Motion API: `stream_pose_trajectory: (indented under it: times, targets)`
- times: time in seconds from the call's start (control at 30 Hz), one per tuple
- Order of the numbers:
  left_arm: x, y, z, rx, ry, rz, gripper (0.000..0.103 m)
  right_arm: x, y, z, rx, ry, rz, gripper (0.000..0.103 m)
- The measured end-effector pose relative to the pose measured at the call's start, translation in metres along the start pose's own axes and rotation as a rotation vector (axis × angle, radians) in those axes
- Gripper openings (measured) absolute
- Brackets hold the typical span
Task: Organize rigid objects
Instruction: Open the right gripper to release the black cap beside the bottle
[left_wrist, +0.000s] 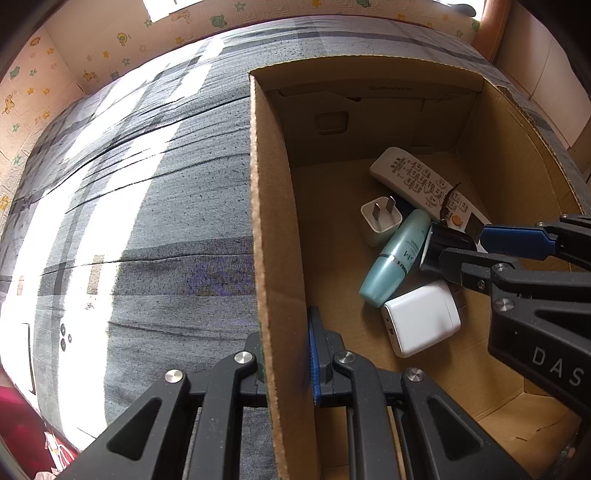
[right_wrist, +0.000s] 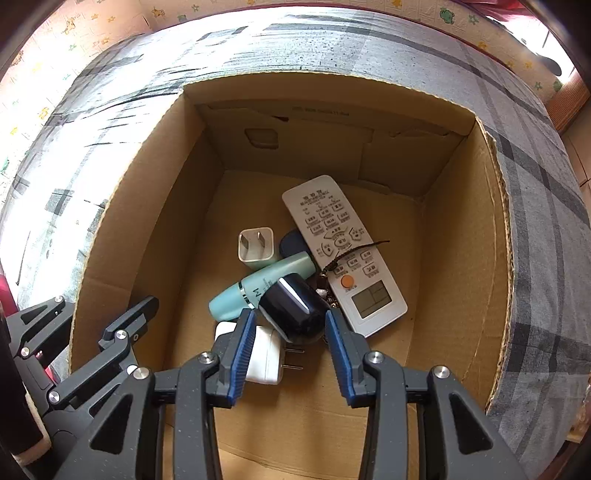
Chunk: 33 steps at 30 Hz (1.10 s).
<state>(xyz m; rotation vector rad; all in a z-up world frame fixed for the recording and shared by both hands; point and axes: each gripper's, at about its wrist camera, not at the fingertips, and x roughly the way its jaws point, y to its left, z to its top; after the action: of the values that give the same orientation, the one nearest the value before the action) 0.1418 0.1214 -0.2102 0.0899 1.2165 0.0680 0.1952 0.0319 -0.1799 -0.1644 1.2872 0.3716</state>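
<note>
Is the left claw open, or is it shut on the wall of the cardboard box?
Shut on the cardboard box: the left claw has one finger inside the wall and one outside, both against it.

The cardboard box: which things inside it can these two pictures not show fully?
- Dark object under the remote, right wrist view: mostly covered.
- Remote's lower end, left wrist view: hidden by the right gripper.
- Large white charger, right wrist view: partly behind a finger.
- Remote labels: too small to read.

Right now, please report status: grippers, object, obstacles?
Left gripper clamped on box wall. Right gripper open around black cap, over the pile. Teal bottle and remote crowd it.
</note>
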Motion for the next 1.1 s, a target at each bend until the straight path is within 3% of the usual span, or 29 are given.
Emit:
stream_pose_trajectory:
  times: [0.33,0.67,1.1]
  targets:
    - [0.000,0.001,-0.001,-0.001,0.000,0.001,0.014,-0.013,-0.003,-0.003,0.007,-0.026,0.002,0.042]
    - [-0.002,-0.004,0.001,0.009,0.001,0.015,0.014,-0.053,-0.011,-0.014,0.028,-0.075,-0.018,0.043]
    - [-0.007,-0.011,0.003,0.021,-0.001,0.037,0.014,-0.097,-0.029,-0.045,0.079,-0.136,-0.040,0.052]
